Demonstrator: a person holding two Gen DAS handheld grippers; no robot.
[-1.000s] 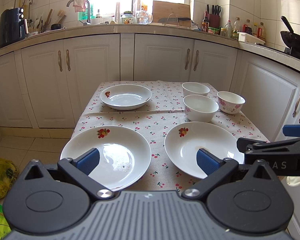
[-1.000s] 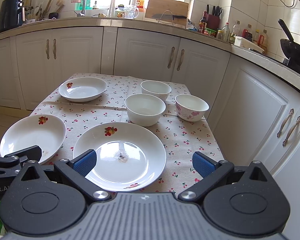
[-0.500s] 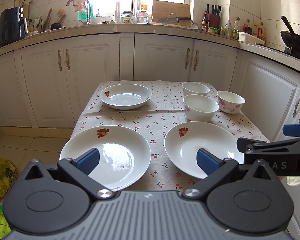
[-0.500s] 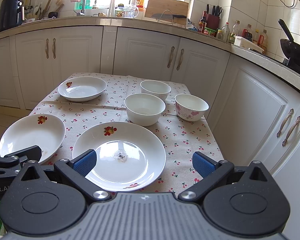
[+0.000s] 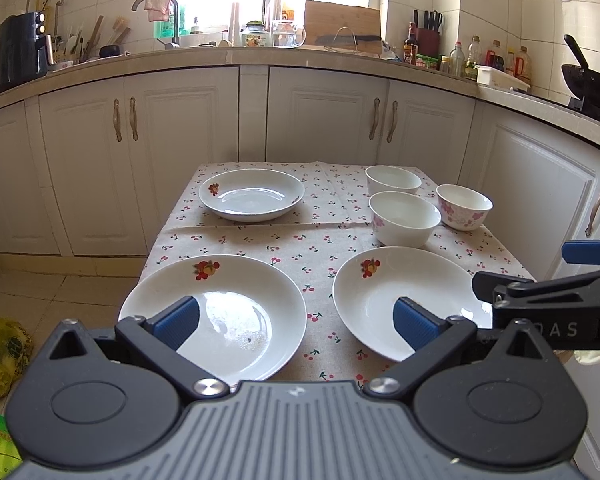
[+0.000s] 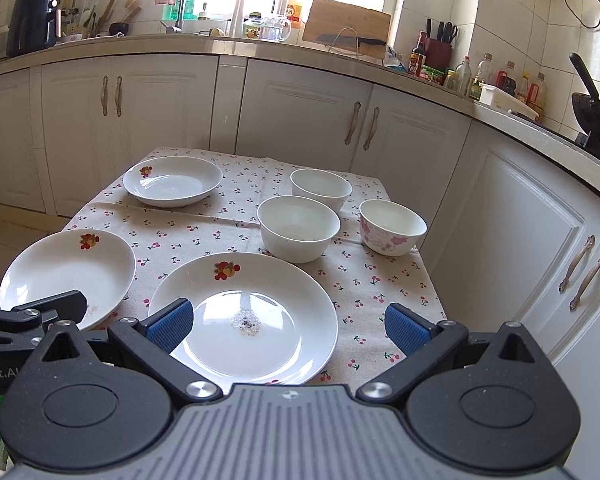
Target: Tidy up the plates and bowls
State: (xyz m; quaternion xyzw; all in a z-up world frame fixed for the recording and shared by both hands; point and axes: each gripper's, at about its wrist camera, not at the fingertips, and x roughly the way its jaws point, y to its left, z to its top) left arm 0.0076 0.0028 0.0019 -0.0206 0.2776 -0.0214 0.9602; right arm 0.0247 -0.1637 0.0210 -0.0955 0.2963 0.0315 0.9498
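Six dishes sit on the bench (image 5: 260, 240), which is covered with a cherry-print cloth, its near edge hidden behind the tool bodies in both views. Largest are three white plates: the near-left plate (image 5: 236, 300), whose front rim is cut off by the left tool (image 5: 296, 322); the near-right plate (image 6: 256, 304), partly masked by the right tool (image 6: 286, 326); and the far plate (image 5: 252, 194) at the back left, fully in sight. Each carries a small fruit motif on its rim, and specks mark the middle of both near plates (hard to make out what they are). Both tools hover with their blue pads spread wide, gripping nothing and touching no dish. Smaller are three bowls grouped at the back right: the plain white bowl (image 6: 298, 228) just behind the near-right plate, the far white bowl (image 6: 321, 189) behind it, and the pink-flowered bowl (image 6: 392, 226) beside them near the bench's right edge.
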